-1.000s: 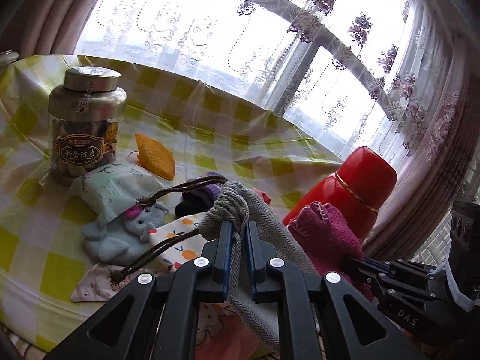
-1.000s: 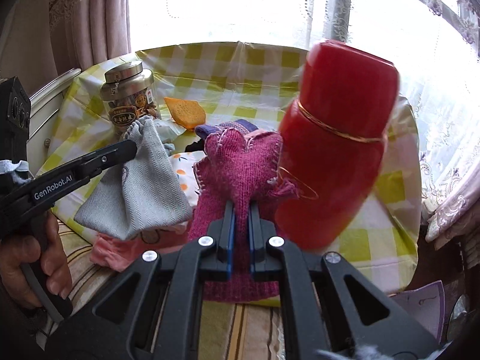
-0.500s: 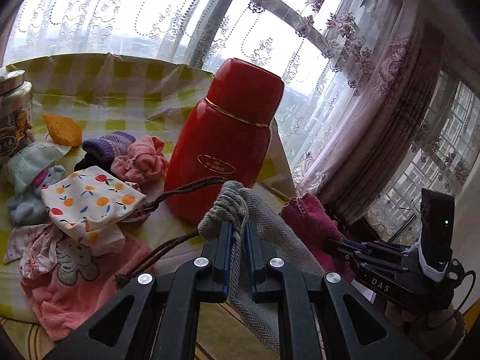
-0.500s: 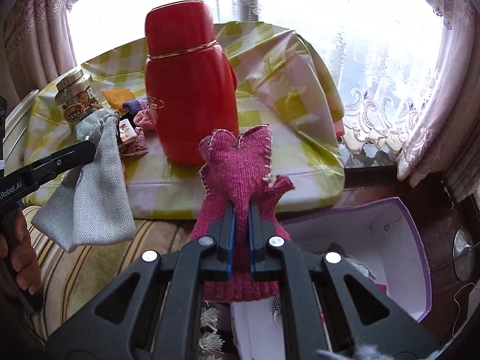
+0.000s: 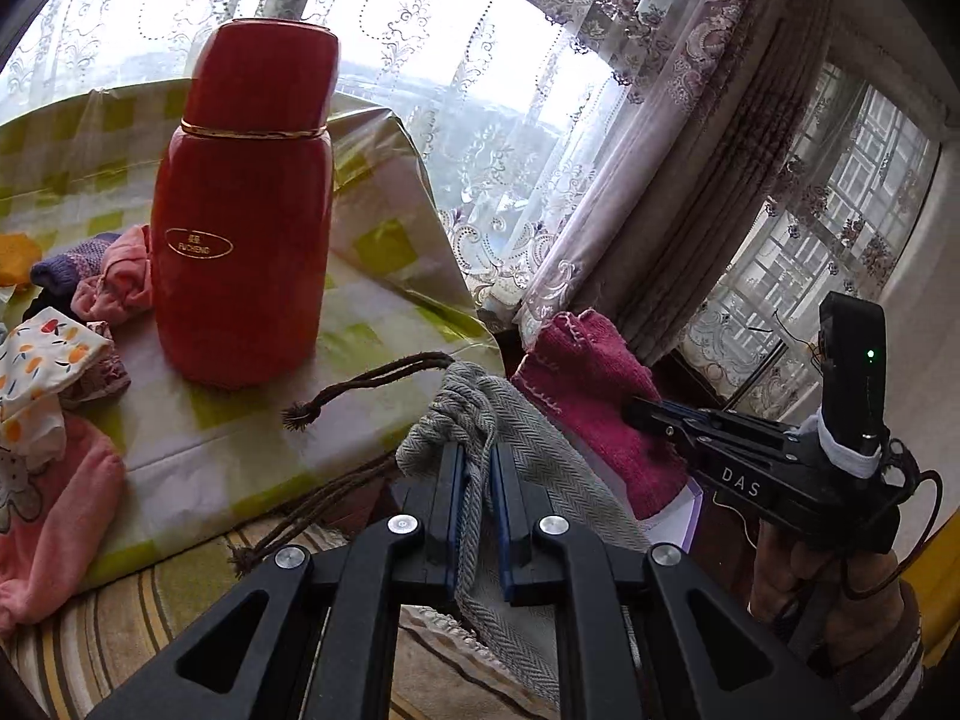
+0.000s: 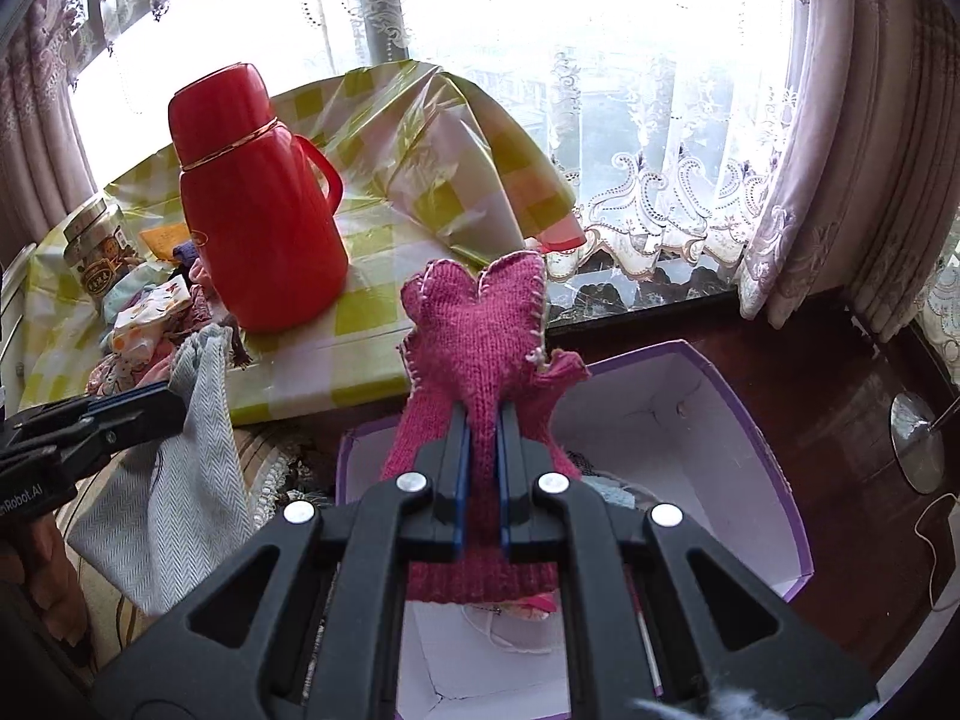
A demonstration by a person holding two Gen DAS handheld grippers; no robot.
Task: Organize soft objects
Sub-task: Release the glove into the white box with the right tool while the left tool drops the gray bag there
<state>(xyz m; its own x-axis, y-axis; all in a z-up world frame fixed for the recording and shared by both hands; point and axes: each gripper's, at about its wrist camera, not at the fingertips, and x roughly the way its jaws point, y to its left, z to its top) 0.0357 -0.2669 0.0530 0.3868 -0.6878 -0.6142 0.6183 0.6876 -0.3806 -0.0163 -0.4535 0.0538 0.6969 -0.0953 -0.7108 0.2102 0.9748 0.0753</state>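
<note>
My left gripper [image 5: 477,456] is shut on the gathered neck of a grey herringbone drawstring pouch [image 5: 528,450], whose brown cords [image 5: 360,384] trail to the left. My right gripper [image 6: 480,426] is shut on a magenta knitted glove [image 6: 480,336], held upright over a white box with a purple rim [image 6: 762,420]. In the left wrist view the glove [image 5: 594,384] and the right gripper [image 5: 636,411] sit just right of the pouch. In the right wrist view the pouch [image 6: 180,480] hangs from the left gripper [image 6: 174,405] at the left edge.
A red thermos [image 5: 240,210] stands on the yellow-checked tablecloth [image 5: 384,294]. More soft items lie left of it: a pink scrunchie [image 5: 117,282], a fruit-print cloth [image 5: 42,360], a pink garment [image 5: 54,510]. A jar [image 6: 96,252] stands far left. Curtains and a window lie behind.
Both grippers have swung to the right, off the table, still gripping the pouch and the glove. The white box has come in under the glove.
</note>
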